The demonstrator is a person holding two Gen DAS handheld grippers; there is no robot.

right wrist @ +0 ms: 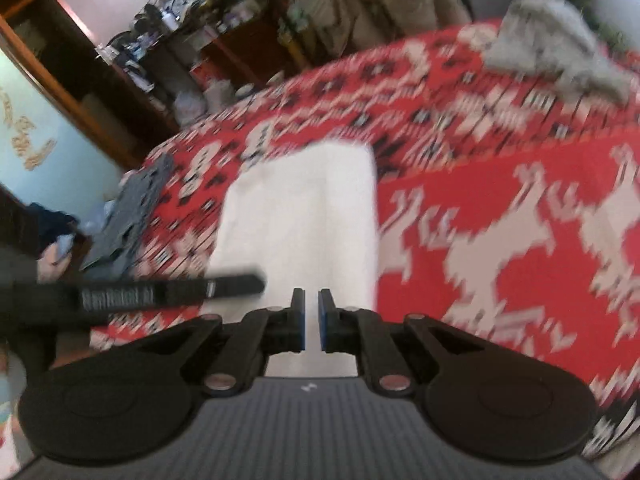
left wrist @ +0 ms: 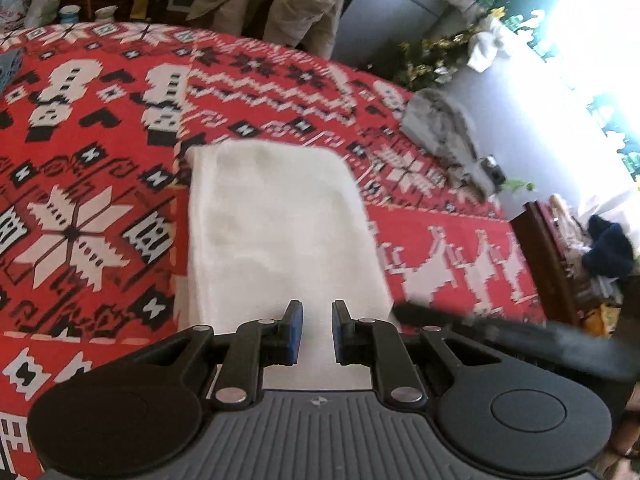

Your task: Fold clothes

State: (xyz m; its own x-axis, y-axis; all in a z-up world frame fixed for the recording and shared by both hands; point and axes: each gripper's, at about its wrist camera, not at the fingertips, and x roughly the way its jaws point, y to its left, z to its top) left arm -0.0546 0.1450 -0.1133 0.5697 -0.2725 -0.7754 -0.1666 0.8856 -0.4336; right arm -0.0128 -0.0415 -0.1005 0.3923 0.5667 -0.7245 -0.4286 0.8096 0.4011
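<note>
A white cloth (left wrist: 276,232) lies folded into a long rectangle on the red patterned tablecloth (left wrist: 100,128). My left gripper (left wrist: 317,312) hovers over its near end, jaws a narrow gap apart, with nothing between the pads. My right gripper (right wrist: 311,300) hangs over the same white cloth (right wrist: 304,216), jaws parted by a thin slit and holding nothing. One black finger (left wrist: 440,318) of the right gripper pokes in from the right of the left wrist view. A finger (right wrist: 224,284) of the left gripper reaches in from the left of the right wrist view.
A crumpled grey garment (left wrist: 444,132) lies near the table's far right edge, also in the right wrist view (right wrist: 560,52). A blue-grey garment (right wrist: 136,216) lies at the left edge. A person in beige trousers (left wrist: 280,0) stands behind the table. Shelves with clutter (right wrist: 180,32) stand beyond.
</note>
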